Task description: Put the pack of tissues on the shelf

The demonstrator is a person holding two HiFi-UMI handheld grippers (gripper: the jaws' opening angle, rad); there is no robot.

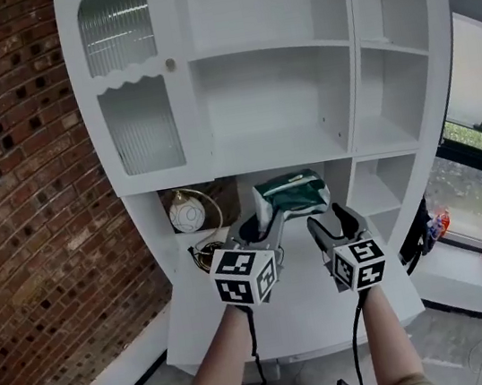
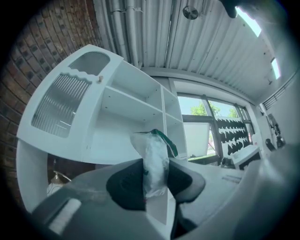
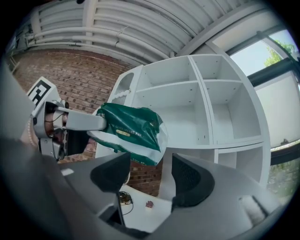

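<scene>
pack of tissues (image 1: 291, 195) pinched by its edge in left tongs (image 1: 265, 221), clear of the tabletop (image 1: 305, 313), just ahead of right tongs (image 1: 332, 218), those parted and empty. done: pickup. remaining: setting down on shelf (image 1: 276, 156), above and beyond both tongs.

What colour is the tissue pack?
The tissue pack is dark green with white edges; the right gripper view shows it best.

There were two grippers, a left gripper (image 1: 264, 222) and a right gripper (image 1: 329, 216), each with one marker cube (image 1: 244, 275). One pack of tissues (image 1: 290, 194) sat between the left jaws. Beyond both pairs of jaws stood one shelf unit (image 1: 348, 52) with one glass door (image 1: 139, 121), and one white ball (image 1: 185, 214) lay left of them.
</scene>
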